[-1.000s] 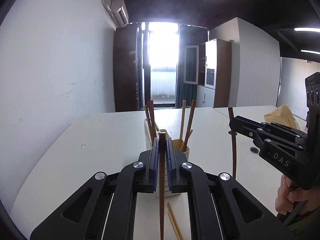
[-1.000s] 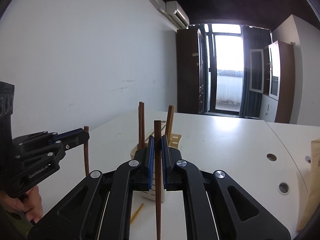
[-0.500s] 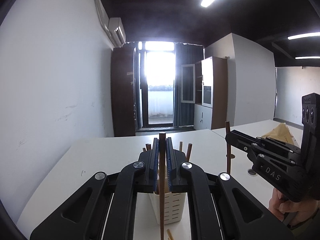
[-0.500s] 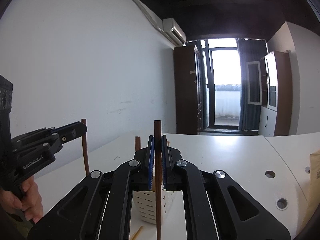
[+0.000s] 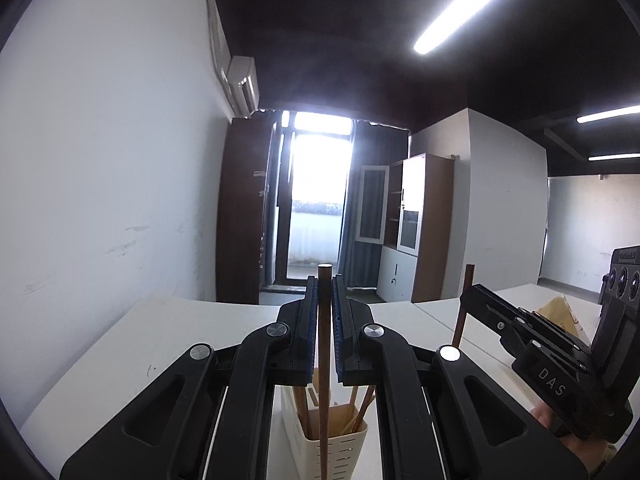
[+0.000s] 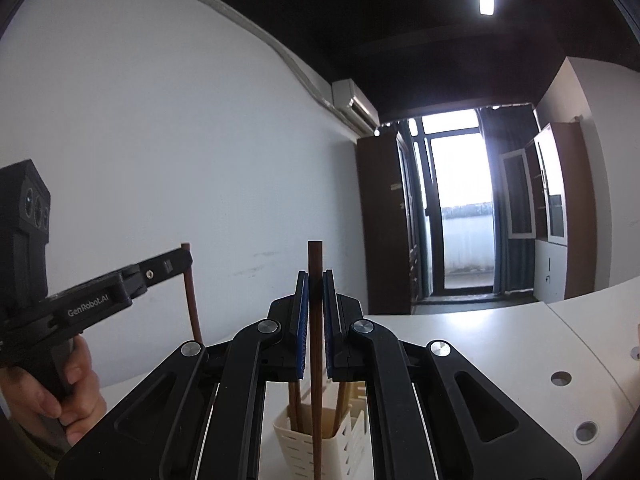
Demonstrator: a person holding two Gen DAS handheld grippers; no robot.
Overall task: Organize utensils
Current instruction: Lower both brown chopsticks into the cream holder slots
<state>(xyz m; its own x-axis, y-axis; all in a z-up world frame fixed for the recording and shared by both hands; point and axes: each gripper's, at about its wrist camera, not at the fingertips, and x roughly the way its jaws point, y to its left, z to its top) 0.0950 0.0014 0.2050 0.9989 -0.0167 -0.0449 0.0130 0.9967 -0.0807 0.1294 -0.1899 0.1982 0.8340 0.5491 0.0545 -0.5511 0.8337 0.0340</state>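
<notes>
**Two chopsticks going up, holder waiting below**

Two dark brown chopsticks are being carried upright, one in each gripper. The left gripper [image 5: 325, 292] is pinching the left chopstick [image 5: 324, 360] between its blue pads, the jaws standing narrow around the thin stick. The right gripper [image 6: 315, 288] is doing the same with the right chopstick [image 6: 315, 340], whose top is poking up above the pads.

Compared with a second ago, both grippers are sitting higher: the cream slotted holder [image 5: 344, 446] is now dropping to the bottom edge of both views, and more of the wall and ceiling is filling the frames. The light-coloured sticks that were lying on the white table [image 5: 180, 332] near the holder are no longer showing. The grip on each stick is looking unchanged.

The holder is standing on the table below and in front of the jaws, already keeping several brown and pale sticks upright. In the left view the other gripper is showing at the right, with a hand [image 5: 548, 416] under it.

Judging by this, both sticks are being lifted clear to hang above the holder's rim, so lowering them in is probably the coming step. The lower tips are out of view, so whether they are clearing the rim cannot be told.
</notes>
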